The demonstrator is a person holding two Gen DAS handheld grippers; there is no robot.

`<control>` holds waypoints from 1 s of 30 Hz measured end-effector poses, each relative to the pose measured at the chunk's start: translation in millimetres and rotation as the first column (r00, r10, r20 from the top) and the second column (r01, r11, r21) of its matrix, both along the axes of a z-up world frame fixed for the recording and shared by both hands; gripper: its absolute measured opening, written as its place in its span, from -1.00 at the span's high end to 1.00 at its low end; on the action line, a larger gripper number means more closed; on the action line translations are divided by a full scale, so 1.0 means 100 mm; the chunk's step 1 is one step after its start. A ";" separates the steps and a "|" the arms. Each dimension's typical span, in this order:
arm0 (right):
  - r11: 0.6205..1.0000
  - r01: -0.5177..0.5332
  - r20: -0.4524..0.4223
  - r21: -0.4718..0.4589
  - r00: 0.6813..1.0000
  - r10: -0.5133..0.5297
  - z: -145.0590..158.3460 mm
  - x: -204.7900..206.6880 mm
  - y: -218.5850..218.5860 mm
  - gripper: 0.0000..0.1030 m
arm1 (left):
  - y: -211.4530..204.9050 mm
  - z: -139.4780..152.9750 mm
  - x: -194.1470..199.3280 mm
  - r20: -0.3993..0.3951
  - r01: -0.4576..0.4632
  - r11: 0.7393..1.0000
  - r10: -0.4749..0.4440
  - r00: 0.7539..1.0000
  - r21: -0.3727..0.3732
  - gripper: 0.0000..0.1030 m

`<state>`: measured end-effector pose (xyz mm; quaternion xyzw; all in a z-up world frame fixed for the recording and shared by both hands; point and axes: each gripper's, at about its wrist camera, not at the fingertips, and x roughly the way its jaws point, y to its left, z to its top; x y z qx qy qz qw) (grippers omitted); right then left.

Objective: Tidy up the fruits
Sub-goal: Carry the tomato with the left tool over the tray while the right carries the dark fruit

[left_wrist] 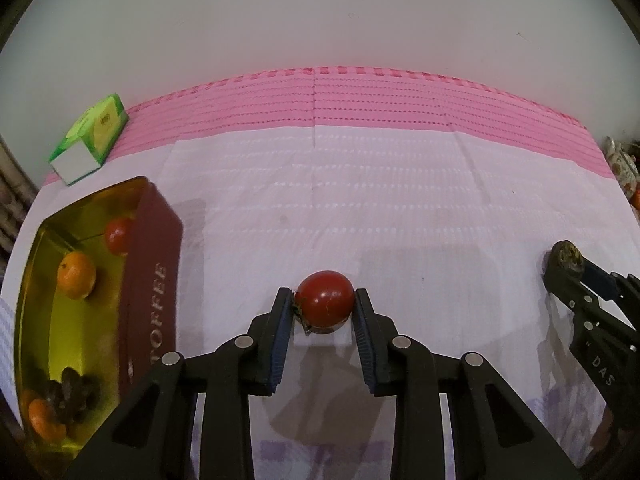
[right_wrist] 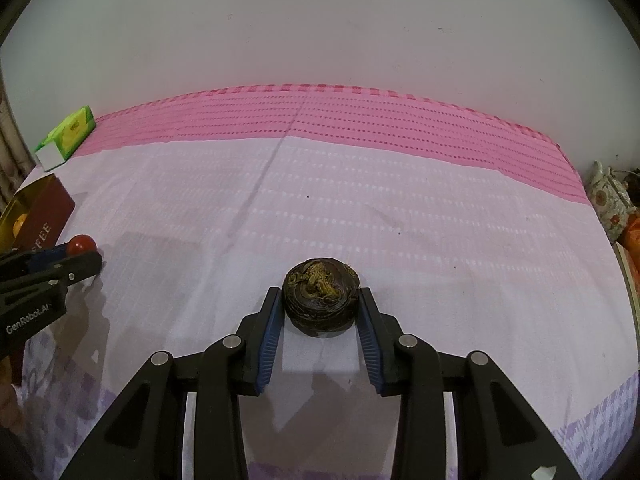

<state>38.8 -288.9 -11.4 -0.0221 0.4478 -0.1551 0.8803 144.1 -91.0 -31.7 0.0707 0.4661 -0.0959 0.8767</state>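
Observation:
My left gripper (left_wrist: 322, 300) is shut on a red tomato (left_wrist: 326, 304), held just above the pale cloth. My right gripper (right_wrist: 320, 300) is shut on a dark brown wrinkled round fruit (right_wrist: 320, 302). The right gripper also shows in the left wrist view (left_wrist: 564, 258), at the right edge. The left gripper with the tomato (right_wrist: 81, 244) shows at the left of the right wrist view. A maroon toffee tin (left_wrist: 150, 276) with a gold inside stands to the left and holds a red tomato (left_wrist: 118, 234), oranges (left_wrist: 76, 274) and dark fruits (left_wrist: 70, 398).
A green and white carton (left_wrist: 90, 138) lies at the back left on the pink striped cloth (left_wrist: 360, 100). A white wall stands behind. A floral teapot (right_wrist: 610, 200) sits beyond the table's right edge.

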 end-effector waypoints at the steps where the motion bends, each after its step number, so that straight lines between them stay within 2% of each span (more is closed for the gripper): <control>1: 1.000 0.000 0.002 0.001 1.000 0.000 0.02 -0.02 0.02 0.34 | 0.01 0.01 -0.03 0.004 0.000 1.000 0.000 1.000 0.001 0.39; 15: 0.999 -0.032 0.044 0.011 0.999 0.031 0.32 -0.32 0.39 0.34 | 0.16 0.33 -0.44 0.041 0.022 1.000 -0.022 0.999 -0.004 0.39; 25: 0.997 -0.071 0.058 0.010 0.996 0.070 0.45 -0.42 0.67 0.34 | 0.40 0.46 -0.67 0.055 0.004 1.000 -0.005 0.998 0.007 0.39; 30: 0.995 -0.101 0.064 0.007 0.993 0.100 0.50 -0.43 0.81 0.34 | 0.55 0.54 -0.74 0.053 -0.015 1.000 0.015 0.998 -0.009 0.39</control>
